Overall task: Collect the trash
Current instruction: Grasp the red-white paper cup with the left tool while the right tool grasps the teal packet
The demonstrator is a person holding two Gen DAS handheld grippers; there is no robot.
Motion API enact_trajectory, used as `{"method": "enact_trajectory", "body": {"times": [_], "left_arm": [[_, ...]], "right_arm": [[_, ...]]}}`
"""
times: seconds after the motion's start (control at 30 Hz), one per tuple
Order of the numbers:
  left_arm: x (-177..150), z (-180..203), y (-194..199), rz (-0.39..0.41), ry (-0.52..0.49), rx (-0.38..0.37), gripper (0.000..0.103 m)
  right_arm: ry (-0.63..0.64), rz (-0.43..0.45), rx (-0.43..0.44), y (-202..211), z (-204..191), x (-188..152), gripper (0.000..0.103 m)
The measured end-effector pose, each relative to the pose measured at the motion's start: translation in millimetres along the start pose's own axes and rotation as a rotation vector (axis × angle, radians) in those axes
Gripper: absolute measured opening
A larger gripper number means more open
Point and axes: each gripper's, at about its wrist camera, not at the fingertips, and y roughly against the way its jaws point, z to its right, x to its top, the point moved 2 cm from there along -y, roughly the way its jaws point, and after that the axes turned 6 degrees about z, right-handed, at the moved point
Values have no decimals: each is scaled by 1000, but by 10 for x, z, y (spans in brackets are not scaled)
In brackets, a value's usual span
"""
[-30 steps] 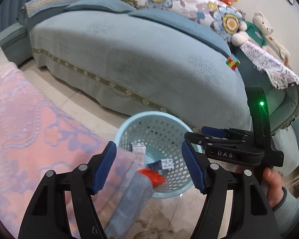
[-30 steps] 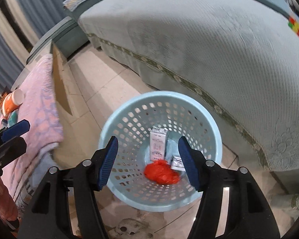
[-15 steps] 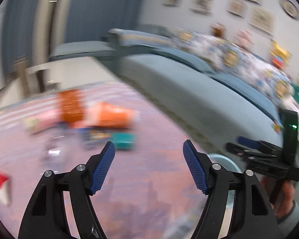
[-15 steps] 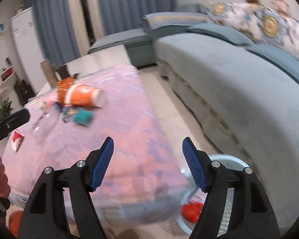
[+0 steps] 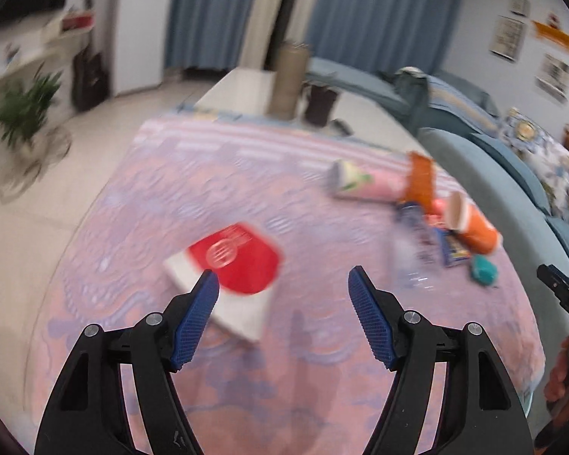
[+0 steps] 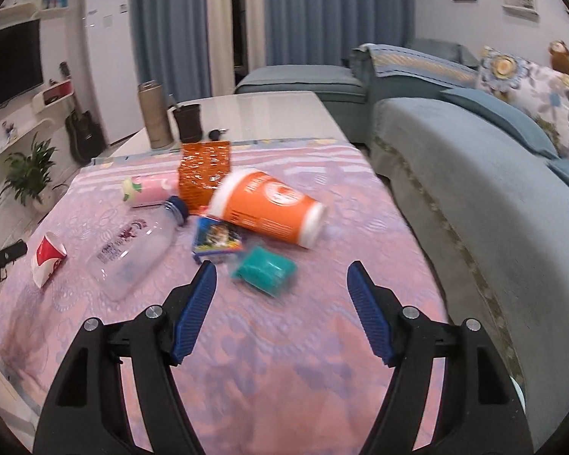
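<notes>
Covering the table, a pink patterned cloth (image 6: pixel 284 360) carries scattered trash; blue sofa (image 6: pixel 493 189) alongside. Left gripper (image 5: pixel 283 284) and right gripper (image 6: pixel 280 276): jaws apart, empty.

Pink-clothed table (image 6: pixel 269 360) carries cups (image 6: pixel 269 208), bottle (image 6: pixel 132 254)

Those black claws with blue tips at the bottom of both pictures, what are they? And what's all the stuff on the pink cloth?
They are grabbing tools. A person holds one in each hand, and a little camera on each tool took one picture. The left gripper and right gripper are both open and hold nothing. The pink cloth covers a table. On it lies trash: a red and white paper cup near the left gripper, and a big orange cup, a clear bottle, a pink can, a small blue packet and a teal wrapper near the right one. A blue sofa stands beside the table.
</notes>
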Motion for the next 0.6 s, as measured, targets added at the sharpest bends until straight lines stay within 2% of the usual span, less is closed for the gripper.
{"method": "enact_trajectory", "body": {"times": [0.1, 0.2, 0.37, 0.53, 0.6], "left_arm": [[-48, -230, -123, -28, 76, 34, 69], [-108, -374, -291, -59, 138, 23, 69], [-105, -398, -525, -103, 174, 55, 72], [-78, -279, -635, -112, 135, 55, 71], [-69, -210, -676, -118, 121, 53, 63]], "right_arm": [[7, -6, 25, -199, -122, -8, 66], [13, -24, 29, -359, -193, -52, 63], [6, -61, 20, -495, -160, -155, 63], [-30, -94, 27, -596, -80, -251, 63], [-43, -95, 33, -615, -55, -243, 63]]}}
